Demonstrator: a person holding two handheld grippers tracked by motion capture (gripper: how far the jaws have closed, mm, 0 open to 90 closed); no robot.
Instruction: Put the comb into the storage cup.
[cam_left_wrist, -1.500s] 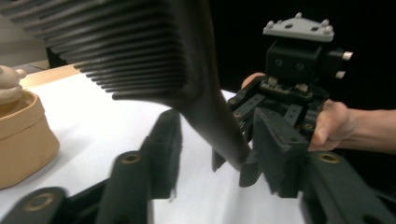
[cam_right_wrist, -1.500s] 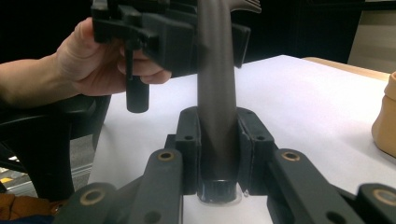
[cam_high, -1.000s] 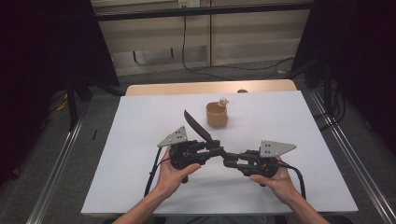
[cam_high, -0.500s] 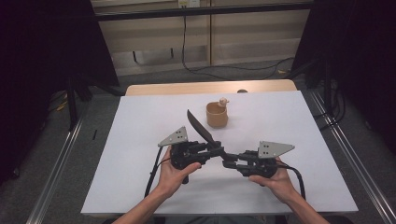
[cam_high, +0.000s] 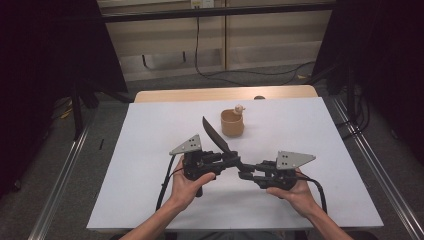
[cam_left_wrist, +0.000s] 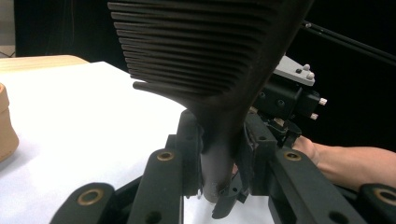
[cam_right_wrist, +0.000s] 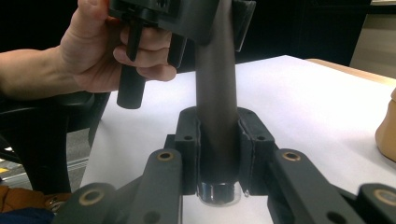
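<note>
Since a second ago the dark slotted turner (cam_high: 216, 136) sits at almost the same angle and both hands have kept their places; the left gripper's (cam_high: 226, 161) jaws have just been closing a little further on the turner's stem.

High view: a person's two hands come in from the bottom over a white table (cam_high: 150, 145). The left gripper and the right gripper (cam_high: 246, 172) face each other near the table's middle, each topped by a grey three-cornered plate. The turner runs between them — its blade rises up and to the left, away from the person. Well beyond it stands a small tan wooden cup (cam_high: 232, 123) with a little knob at its rim.

Left gripper view: the turner's ribbed, slotted blade (cam_left_wrist: 201, 51) looms close, and its narrow stem is clamped between the two black jaws. The other gripper and hand lie just behind.

Right gripper view: the jaws are pressed tight on the turner's round dark handle (cam_right_wrist: 217, 112) — its shiny end cap pokes out below. The left hand (cam_right_wrist: 100, 53) holds its gripper just beyond.
</note>
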